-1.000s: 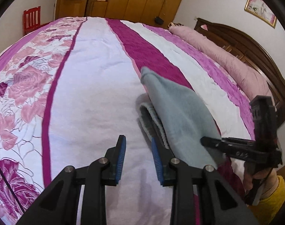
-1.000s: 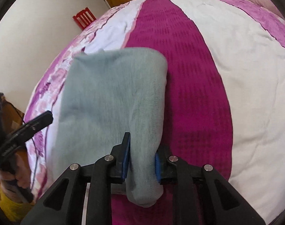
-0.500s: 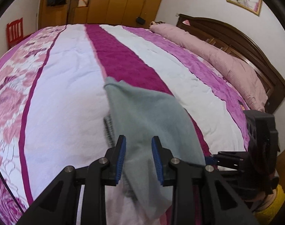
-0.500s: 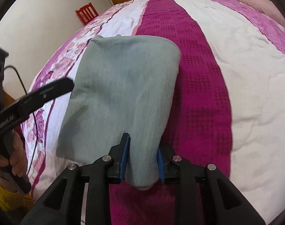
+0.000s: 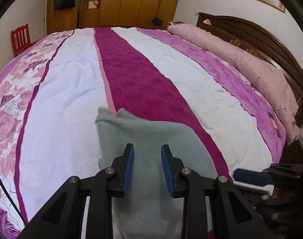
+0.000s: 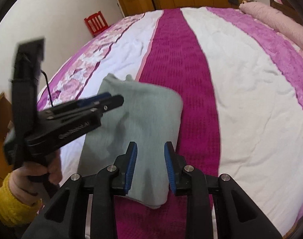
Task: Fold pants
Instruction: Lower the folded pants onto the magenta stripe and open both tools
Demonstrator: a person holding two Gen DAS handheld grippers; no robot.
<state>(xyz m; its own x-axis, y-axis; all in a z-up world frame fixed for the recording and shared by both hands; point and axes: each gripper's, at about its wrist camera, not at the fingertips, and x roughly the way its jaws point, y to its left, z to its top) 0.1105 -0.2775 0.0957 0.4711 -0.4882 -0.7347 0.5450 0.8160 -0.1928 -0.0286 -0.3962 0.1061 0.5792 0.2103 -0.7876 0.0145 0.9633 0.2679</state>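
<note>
The grey-green pants (image 5: 151, 135) lie folded into a thick rectangle on the bed, across the white and dark magenta stripes. My left gripper (image 5: 147, 168) hovers open over their near half, nothing between its blue pads (image 5: 129, 167). In the right wrist view the pants (image 6: 147, 115) stretch away from my right gripper (image 6: 150, 165), which is open and straddles their near end without pinching it. The left gripper (image 6: 113, 99) reaches in from the left above the cloth, held by a hand (image 6: 51, 171) in a yellow sleeve. The right gripper (image 5: 239, 174) shows blurred at the right edge.
The striped bedspread (image 5: 67, 83) covers a wide bed. A pink rolled quilt (image 5: 251, 65) lies along the wooden headboard (image 5: 271, 39) on the right. A red chair (image 5: 21, 37) and wooden wardrobes (image 5: 131, 2) stand beyond the far side. A black cable (image 5: 4, 189) hangs at the left.
The right gripper has opened and let the pants' end go; the pants now rest flat. The left gripper has swung right from the bare white stripe to above the pants.
</note>
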